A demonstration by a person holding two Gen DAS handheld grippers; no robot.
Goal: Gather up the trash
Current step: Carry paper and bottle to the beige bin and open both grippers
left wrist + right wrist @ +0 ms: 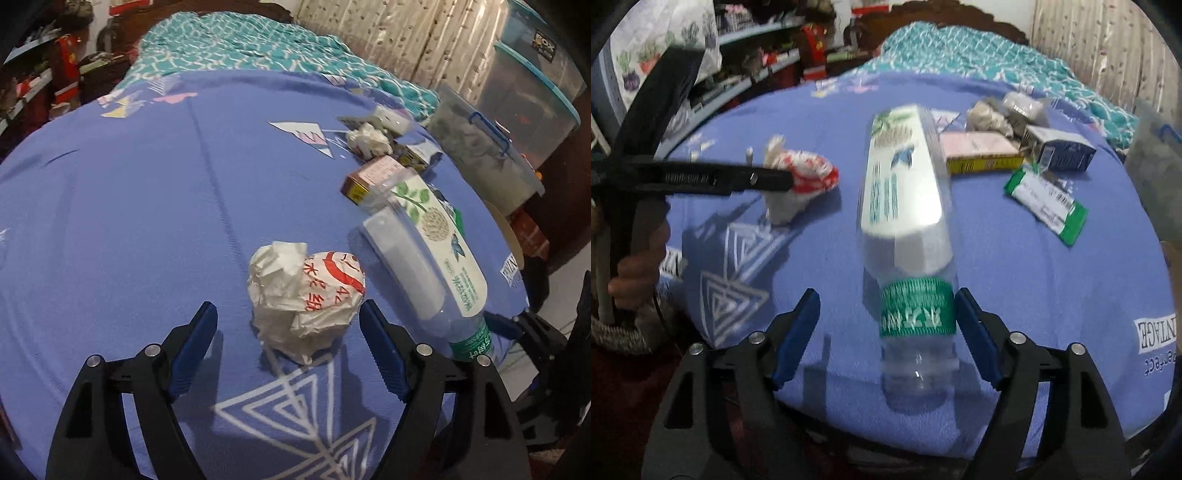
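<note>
A crumpled white wrapper with red print [304,297] lies on the blue bedsheet [129,206]. My left gripper [286,312] is open, its jaws on either side of the wrapper, the right pad close to it. The wrapper also shows in the right wrist view [805,177], with the left gripper's black arm in front of it. A clear plastic bottle with a green band [912,236] lies on the sheet, its neck toward me. My right gripper [886,299] is open around the bottle's green band. The bottle shows in the left wrist view [432,254].
Further back lie a pink and yellow box [982,151], a dark blue box [1062,151], a green and white packet [1047,203] and crumpled tissue [369,140]. Clear storage bins [491,155] stand to the right. A teal blanket [258,48] covers the far end.
</note>
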